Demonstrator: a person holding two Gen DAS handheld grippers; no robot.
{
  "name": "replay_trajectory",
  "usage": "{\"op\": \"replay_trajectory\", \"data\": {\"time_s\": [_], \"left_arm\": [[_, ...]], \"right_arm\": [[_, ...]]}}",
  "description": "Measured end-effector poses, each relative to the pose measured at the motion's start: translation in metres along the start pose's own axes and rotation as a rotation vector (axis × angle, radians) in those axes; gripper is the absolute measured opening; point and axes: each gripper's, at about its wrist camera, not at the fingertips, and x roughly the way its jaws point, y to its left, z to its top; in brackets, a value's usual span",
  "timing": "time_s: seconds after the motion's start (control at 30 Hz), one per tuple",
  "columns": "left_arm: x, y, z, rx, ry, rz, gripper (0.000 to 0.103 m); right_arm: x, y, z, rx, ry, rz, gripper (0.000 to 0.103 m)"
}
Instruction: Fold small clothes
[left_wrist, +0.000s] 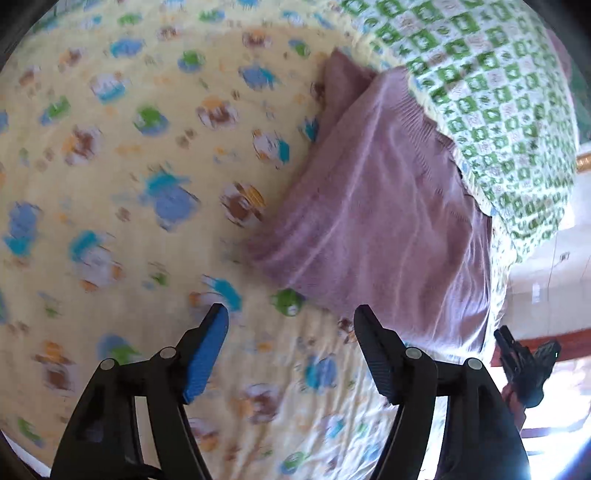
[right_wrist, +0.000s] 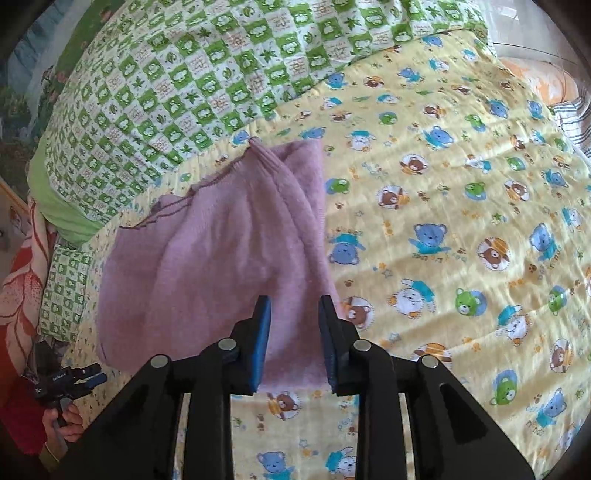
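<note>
A pink knitted garment (left_wrist: 380, 206) lies on a yellow bed sheet with cartoon bears (left_wrist: 129, 155). In the right wrist view the garment (right_wrist: 207, 258) lies partly folded with a ribbed edge at its far end. My left gripper (left_wrist: 291, 314) is open and empty, above the sheet just left of the garment's near edge. My right gripper (right_wrist: 293, 306) is open, with the garment's near right edge between its blue pads (right_wrist: 260, 343), not clamped. The left gripper also shows in the right wrist view (right_wrist: 70, 380) at the far left, and the right gripper in the left wrist view (left_wrist: 524, 365).
A green and white checked quilt (right_wrist: 192, 85) lies bunched along the far side of the garment and overlaps it in the left wrist view (left_wrist: 491, 103). A red floral cloth (right_wrist: 22, 280) is at the bed's left edge. A striped cloth (right_wrist: 572, 118) lies far right.
</note>
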Motion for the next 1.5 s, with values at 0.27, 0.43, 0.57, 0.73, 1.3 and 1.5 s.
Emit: {"op": "replay_trajectory", "data": {"time_s": [0.27, 0.43, 0.57, 0.73, 1.3, 1.5], "left_arm": [[0.014, 0.009, 0.016, -0.194, -0.104, -0.045, 0.061], [-0.016, 0.007, 0.027, -0.159, -0.207, -0.065, 0.011], [-0.029, 0.007, 0.033, -0.104, -0.213, -0.054, 0.015], [-0.006, 0.016, 0.019, -0.137, -0.108, -0.013, 0.062], [0.008, -0.039, 0.05, -0.073, -0.206, 0.009, 0.015], [-0.006, -0.129, 0.036, 0.205, -0.231, -0.074, 0.013]], "right_arm": [[0.049, 0.057, -0.014, -0.102, 0.12, 0.135, 0.028], [0.08, 0.05, -0.028, -0.086, 0.192, 0.072, 0.028], [0.081, 0.029, -0.028, -0.022, 0.192, 0.081, 0.028], [0.08, 0.03, -0.026, -0.025, 0.198, 0.081, 0.028], [0.069, 0.065, -0.016, -0.077, 0.167, 0.125, 0.028], [0.063, 0.064, -0.006, -0.056, 0.143, 0.15, 0.028]]}}
